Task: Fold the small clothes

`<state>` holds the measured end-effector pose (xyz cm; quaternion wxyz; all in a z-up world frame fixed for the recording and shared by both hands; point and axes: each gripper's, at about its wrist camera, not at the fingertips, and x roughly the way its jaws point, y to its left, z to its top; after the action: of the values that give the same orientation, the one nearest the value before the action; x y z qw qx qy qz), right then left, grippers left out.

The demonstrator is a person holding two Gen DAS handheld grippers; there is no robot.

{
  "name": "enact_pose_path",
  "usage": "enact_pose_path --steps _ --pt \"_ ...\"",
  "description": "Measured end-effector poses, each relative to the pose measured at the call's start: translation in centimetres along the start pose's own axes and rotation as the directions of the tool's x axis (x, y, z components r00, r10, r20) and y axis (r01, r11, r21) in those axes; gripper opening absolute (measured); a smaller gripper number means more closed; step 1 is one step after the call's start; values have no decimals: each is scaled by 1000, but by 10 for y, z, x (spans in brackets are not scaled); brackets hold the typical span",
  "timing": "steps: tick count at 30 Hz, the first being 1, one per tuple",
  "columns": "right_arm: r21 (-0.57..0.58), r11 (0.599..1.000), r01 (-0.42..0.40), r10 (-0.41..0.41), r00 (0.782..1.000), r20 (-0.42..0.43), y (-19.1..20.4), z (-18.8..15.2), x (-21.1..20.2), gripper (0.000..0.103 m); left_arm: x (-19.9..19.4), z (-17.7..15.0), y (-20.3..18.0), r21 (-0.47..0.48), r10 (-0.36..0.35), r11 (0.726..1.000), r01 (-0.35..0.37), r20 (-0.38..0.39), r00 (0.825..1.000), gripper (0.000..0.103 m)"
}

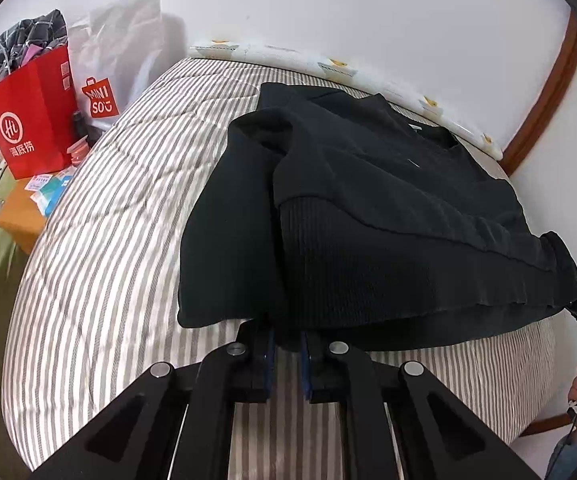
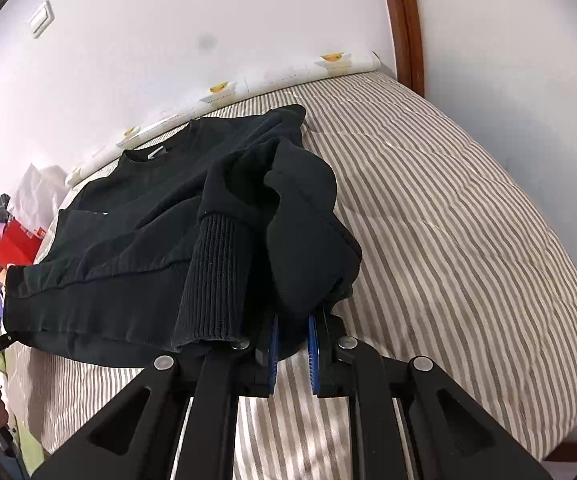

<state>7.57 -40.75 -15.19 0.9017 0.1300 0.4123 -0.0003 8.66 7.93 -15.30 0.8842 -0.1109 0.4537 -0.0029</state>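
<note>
Both hand-held grippers, left (image 1: 287, 334) and right (image 2: 292, 322), pinch sweater (image 1: 388, 200) hem corners, lifting it off bed (image 1: 108, 220) to fold toward collar.

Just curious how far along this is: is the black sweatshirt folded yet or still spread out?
Partly folded: the black sweatshirt has both sleeves laid over its body, and its hem is lifted off the striped bed.

Bright, even light, soft shadows, strong fisheye bending with dark corners, slight motion blur low down
</note>
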Motion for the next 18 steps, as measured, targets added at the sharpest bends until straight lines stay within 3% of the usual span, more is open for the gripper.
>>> enact_pose_path --steps 12,15,18 --pt "3 998 65 -65 998 0 -3 -28 -36 20 -14 -16 -13 26 39 999 -38 -30 999 15" --pt "-31 997 77 -76 996 45 8 -33 -56 20 -25 -23 -14 42 15 999 -14 -23 1000 20" --pt "-96 995 31 -25 998 59 28 -37 -66 20 -34 -30 -17 62 -59 996 60 -20 998 21"
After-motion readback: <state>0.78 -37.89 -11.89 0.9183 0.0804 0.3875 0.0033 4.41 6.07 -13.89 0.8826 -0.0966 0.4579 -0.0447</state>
